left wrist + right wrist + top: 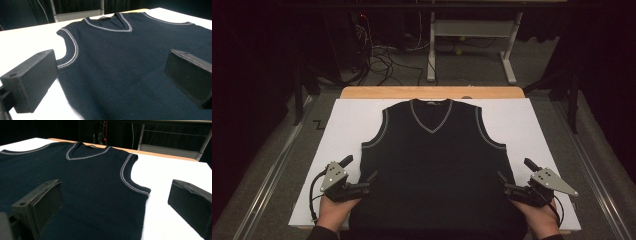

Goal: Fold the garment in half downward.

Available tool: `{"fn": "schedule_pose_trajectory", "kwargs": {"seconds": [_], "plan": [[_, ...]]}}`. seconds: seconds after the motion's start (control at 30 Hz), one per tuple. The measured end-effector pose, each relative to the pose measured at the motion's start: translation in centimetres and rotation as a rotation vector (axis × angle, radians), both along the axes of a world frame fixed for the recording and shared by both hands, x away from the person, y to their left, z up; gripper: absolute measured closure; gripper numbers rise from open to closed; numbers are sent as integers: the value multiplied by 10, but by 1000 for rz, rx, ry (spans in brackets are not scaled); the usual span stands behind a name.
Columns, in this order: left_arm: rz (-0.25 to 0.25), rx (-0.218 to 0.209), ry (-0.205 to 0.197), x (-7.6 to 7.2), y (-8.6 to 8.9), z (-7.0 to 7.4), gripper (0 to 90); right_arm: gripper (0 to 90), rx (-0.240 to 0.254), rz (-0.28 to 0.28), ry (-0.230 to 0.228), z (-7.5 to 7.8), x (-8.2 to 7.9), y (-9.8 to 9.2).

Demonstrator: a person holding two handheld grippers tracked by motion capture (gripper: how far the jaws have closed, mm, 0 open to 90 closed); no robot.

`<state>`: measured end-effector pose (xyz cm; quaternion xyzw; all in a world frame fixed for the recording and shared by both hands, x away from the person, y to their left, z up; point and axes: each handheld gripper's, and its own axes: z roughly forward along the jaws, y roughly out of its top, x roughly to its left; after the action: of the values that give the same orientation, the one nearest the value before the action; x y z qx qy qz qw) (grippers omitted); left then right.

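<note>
A white board (532, 120) covers most of a wooden table (432, 92), whose bare far edge shows beyond the board. A dark vest (434, 165) lies flat on the board, front up, roughly centred on it, with its V-neck toward the far edge and its hem running off the near edge. Pale trim lines the neck (431, 116) and both armholes. The knit looks smooth, with no folds to speak of.

The left gripper (360, 169) sits at the vest's left side, below the left armhole, held by a hand (332, 210) coming in from the near edge. Its jaws are spread wide: in the left gripper view one jaw stands over the bare board just outside the vest's side edge and the other over the dark knit, with the edge running between them. Whether either jaw touches the cloth cannot be told.

The right gripper (513, 173) mirrors it at the vest's right side, below the right armhole, in the other hand (539, 220). Its jaws are also wide apart, one above the vest and one above the white board, straddling the side edge.

Beyond the vest's neck end, past the table, stand a pale metal frame (472, 30) and loose cables (382, 60) on the floor.
</note>
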<state>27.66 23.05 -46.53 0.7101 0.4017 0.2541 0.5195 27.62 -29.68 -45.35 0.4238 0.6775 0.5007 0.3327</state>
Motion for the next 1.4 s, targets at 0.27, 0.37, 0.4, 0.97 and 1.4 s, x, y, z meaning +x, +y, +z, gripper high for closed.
{"fn": "schedule_pose_trajectory", "kwargs": {"seconds": [0.27,0.37,0.4,0.97,1.4], "plan": [[-5,-11,1,-1,1,0,0,0,-9,-3,-6,0,-1,2],[-15,-26,29,0,2,0,0,0,-13,-7,-8,1,-1,2],[-13,-24,35,1,2,0,0,0,-12,-10,-14,1,-1,2],[27,-25,88,6,11,1,0,1,-19,-14,0,4,3,7],[11,-3,146,19,2,3,0,1,-47,-29,38,10,33,21]]}}
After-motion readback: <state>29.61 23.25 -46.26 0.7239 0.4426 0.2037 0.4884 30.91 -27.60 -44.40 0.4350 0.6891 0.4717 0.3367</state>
